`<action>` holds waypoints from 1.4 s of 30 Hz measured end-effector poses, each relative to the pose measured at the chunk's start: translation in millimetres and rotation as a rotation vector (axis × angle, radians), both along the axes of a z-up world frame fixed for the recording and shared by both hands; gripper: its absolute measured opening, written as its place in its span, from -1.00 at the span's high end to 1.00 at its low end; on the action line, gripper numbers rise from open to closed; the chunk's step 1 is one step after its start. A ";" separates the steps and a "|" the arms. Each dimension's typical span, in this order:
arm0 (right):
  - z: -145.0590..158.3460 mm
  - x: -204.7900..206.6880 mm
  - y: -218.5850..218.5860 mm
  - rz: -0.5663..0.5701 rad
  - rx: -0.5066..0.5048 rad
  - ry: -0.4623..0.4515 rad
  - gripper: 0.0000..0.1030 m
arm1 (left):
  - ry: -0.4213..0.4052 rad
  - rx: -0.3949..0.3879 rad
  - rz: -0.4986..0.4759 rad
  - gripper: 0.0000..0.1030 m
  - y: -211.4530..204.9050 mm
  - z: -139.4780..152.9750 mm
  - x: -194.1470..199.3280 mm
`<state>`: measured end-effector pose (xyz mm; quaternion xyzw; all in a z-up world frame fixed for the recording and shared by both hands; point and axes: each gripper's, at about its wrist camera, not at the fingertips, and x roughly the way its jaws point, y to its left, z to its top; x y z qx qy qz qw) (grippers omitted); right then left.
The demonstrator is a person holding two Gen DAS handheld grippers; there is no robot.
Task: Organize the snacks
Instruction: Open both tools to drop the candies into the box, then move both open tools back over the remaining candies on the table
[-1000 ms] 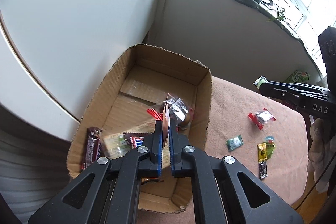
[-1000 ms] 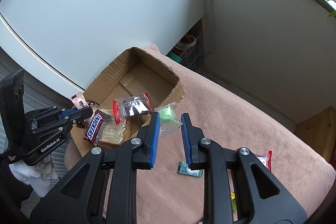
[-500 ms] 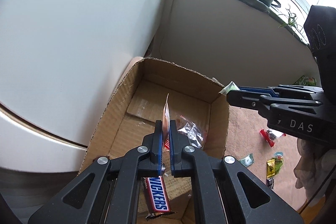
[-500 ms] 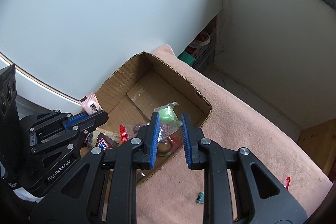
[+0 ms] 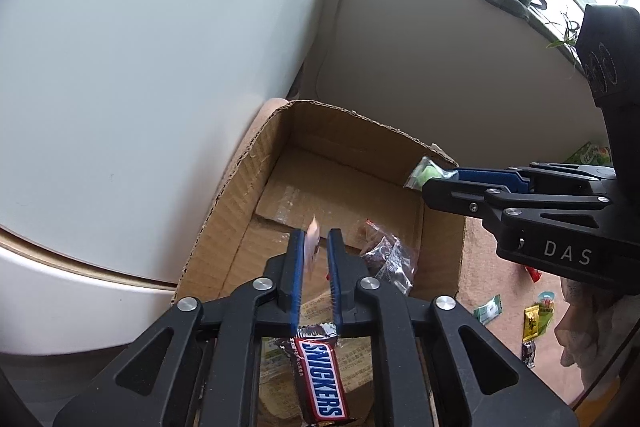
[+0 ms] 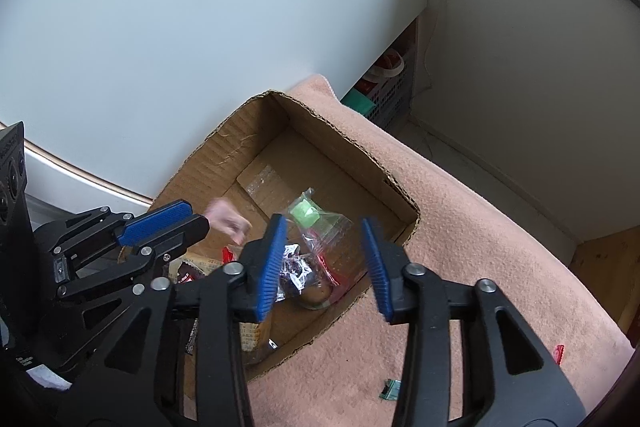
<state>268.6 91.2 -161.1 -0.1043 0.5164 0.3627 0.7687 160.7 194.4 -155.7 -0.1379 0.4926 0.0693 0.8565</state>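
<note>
Two snacks are leaving our tools over the cardboard box (image 6: 224,163). Our left tool (image 5: 316,267) has just parted its jaws slightly, and the pink wrapper (image 5: 311,247) hangs blurred between them, unpinched. Our right tool (image 6: 324,259) has just spread wide; the clear packet with the green candy (image 6: 306,213) tips loose between its jaws, above the box's near corner. We judge it best to hold both tools over the box's floor until each piece lands beside the Snickers bar (image 5: 320,375).
</note>
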 end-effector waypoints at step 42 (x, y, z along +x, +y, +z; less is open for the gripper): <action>-8.7 -53.7 -290.4 -0.473 0.053 0.102 -0.21 | -0.046 -0.048 -0.236 0.53 -124.1 15.8 -24.0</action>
